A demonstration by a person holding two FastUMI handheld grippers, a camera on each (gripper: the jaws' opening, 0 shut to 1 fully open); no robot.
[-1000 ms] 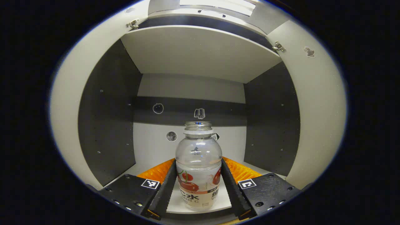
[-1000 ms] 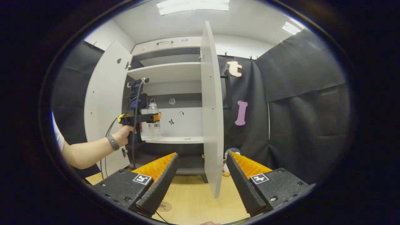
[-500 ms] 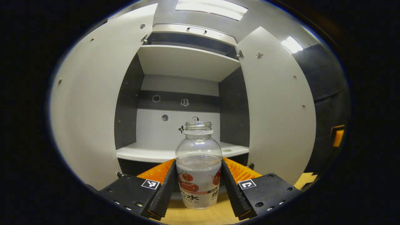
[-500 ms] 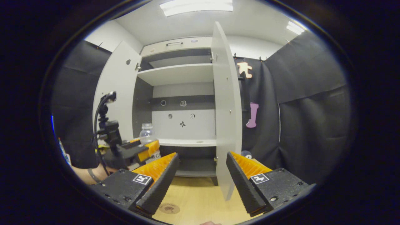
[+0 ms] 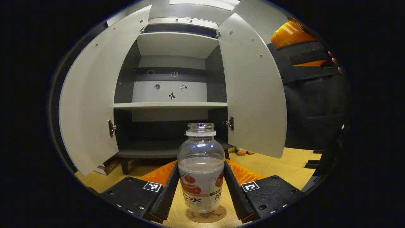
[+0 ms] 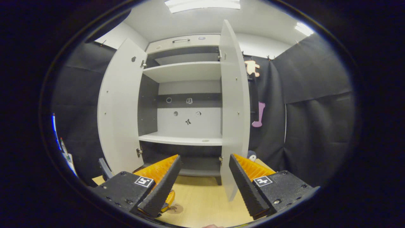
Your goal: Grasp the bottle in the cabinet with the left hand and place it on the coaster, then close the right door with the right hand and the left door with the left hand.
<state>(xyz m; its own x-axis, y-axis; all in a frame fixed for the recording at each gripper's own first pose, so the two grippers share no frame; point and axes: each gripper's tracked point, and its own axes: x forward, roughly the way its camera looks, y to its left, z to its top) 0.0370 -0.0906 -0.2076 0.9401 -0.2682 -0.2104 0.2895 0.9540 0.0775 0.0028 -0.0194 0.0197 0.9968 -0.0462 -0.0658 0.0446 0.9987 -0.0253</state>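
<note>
The left gripper [image 5: 201,190] clamps the upright bottle [image 5: 201,167], mouth up, on the coaster [image 5: 205,215]; the right gripper [image 6: 202,180] is spread wide.

The bottle [image 5: 201,167] stands on the coaster [image 5: 205,214] before the cabinet [image 5: 172,79], between its open doors.

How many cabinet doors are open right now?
2. The left door hangs swung out on the left side of the cabinet, and the right door hangs swung out on the right side. Both also show in the right gripper view.
</note>
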